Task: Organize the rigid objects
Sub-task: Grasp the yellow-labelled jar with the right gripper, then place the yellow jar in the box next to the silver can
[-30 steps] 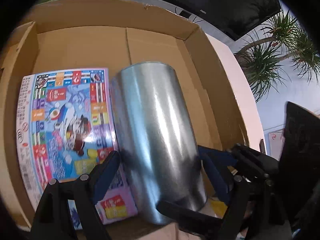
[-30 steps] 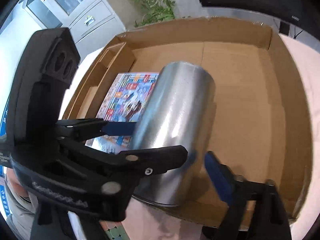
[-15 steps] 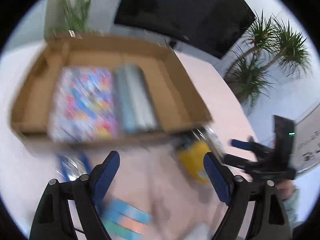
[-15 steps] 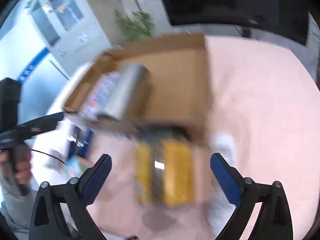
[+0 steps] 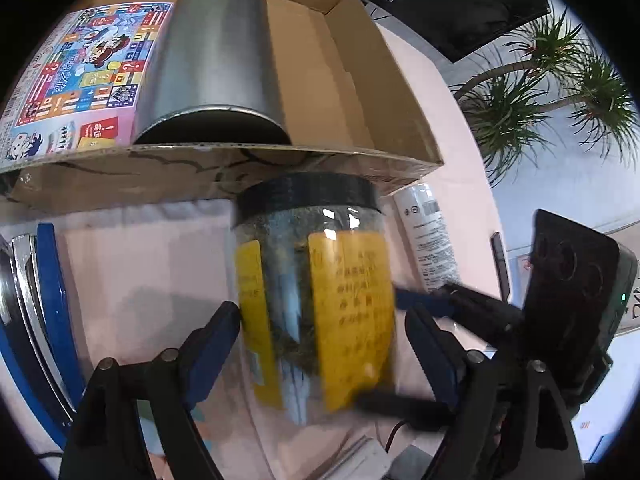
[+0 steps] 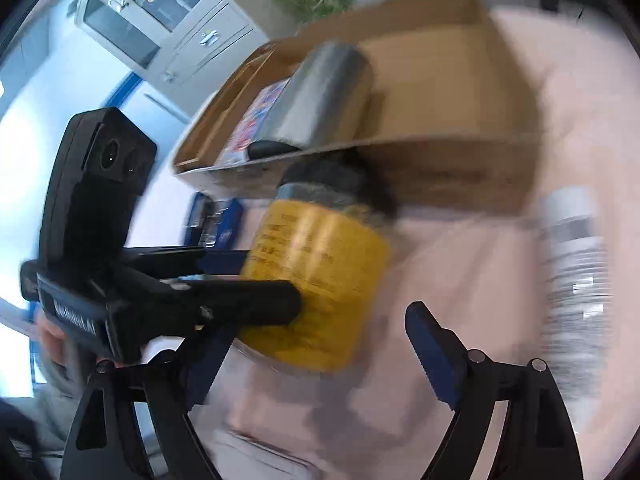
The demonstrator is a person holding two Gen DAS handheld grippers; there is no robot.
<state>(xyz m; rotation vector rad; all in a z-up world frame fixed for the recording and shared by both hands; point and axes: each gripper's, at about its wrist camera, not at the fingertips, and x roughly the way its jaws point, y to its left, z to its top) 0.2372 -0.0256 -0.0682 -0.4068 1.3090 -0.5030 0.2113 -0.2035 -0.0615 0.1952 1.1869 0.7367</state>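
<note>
Black fingers (image 5: 208,344), blue pads (image 6: 430,350), silver screws

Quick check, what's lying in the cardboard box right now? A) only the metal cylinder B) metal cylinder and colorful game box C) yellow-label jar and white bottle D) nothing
B: the metal cylinder lies on its side beside the colorful game box inside the cardboard box, while the yellow-label jar and white bottle are outside it on the table.

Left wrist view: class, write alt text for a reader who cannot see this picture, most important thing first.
The open left gripper straddles a clear jar with a black lid and yellow labels, lying on a pink table. Behind it, a cardboard box holds a silver can beside a colourful game box; a white bottle lies to the right.
</note>
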